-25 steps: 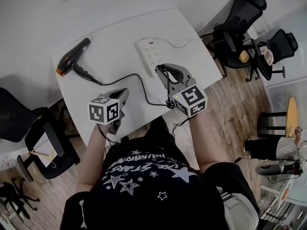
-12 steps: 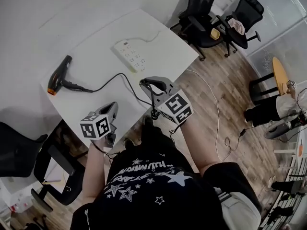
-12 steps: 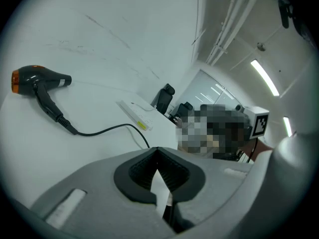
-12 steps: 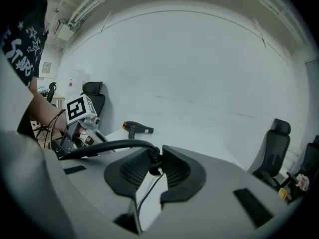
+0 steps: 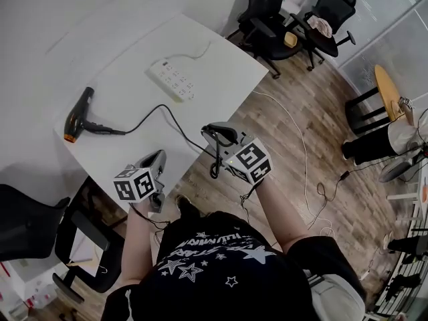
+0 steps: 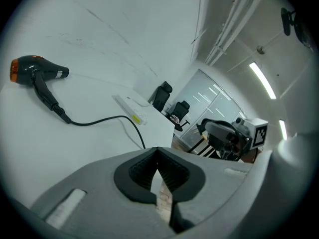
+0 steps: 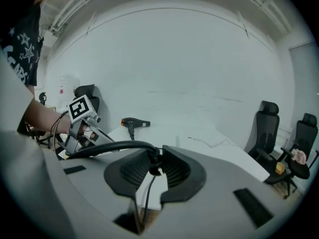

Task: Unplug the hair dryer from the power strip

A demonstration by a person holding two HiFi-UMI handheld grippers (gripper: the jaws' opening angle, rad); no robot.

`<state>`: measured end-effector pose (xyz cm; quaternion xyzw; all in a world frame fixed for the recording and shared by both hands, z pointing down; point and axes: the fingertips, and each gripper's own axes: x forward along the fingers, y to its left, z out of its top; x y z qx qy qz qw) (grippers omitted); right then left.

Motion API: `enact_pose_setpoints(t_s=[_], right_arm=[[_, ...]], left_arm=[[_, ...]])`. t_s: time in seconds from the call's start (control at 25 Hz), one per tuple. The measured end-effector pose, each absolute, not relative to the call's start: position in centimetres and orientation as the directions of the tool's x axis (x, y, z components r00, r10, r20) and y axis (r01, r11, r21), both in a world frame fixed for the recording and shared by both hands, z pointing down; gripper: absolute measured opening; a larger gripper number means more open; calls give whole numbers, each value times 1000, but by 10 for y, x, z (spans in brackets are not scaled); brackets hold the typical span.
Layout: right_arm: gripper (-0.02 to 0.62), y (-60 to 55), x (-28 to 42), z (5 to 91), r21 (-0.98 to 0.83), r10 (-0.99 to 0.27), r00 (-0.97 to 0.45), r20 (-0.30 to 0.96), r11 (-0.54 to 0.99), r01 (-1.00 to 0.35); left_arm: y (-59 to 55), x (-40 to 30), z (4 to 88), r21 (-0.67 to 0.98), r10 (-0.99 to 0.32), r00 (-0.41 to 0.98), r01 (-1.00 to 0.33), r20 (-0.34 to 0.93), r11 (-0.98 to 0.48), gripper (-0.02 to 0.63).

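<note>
Left tongs (image 6: pixel 158 159) hang over the near corner of the white bench (image 5: pixel 127 59), pressed together at the tips with nothing between them. Far and left of them, the black hair dryer (image 5: pixel 78 114) lies flat on the bench, its orange-tipped end toward the near left edge. A black cord (image 7: pixel 120 144) leaves the dryer's handle, curves across the bench toward the right and runs off the near right edge. It passes on the near side of the white power strip (image 5: pixel 172 80) without touching it. The strip lies flat toward the far side of the bench, well apart from the dryer. Right tongs (image 7: pixel 155 168) are held just off the bench's near right edge, above the wooden floor (image 5: pixel 287 132), pinching the cord between their pads. A short length of it dangles below them. Black office chairs (image 5: pixel 267 12) stand at the far right.
</note>
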<state>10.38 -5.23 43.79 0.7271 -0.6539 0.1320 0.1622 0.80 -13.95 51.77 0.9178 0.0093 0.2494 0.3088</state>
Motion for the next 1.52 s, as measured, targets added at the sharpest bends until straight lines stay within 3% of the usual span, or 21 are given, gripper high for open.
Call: enact_pose_setpoints(t_s=[1.0, 1.52], right_arm=[[81, 70, 1, 442, -32, -931, 148, 334, -168, -985], [80, 88, -17, 462, -49, -919, 177, 353, -207, -977]], left_arm=[[3, -140, 488, 477, 13, 865, -264, 502, -838, 6], [15, -181, 482, 441, -42, 872, -288, 488, -850, 7]])
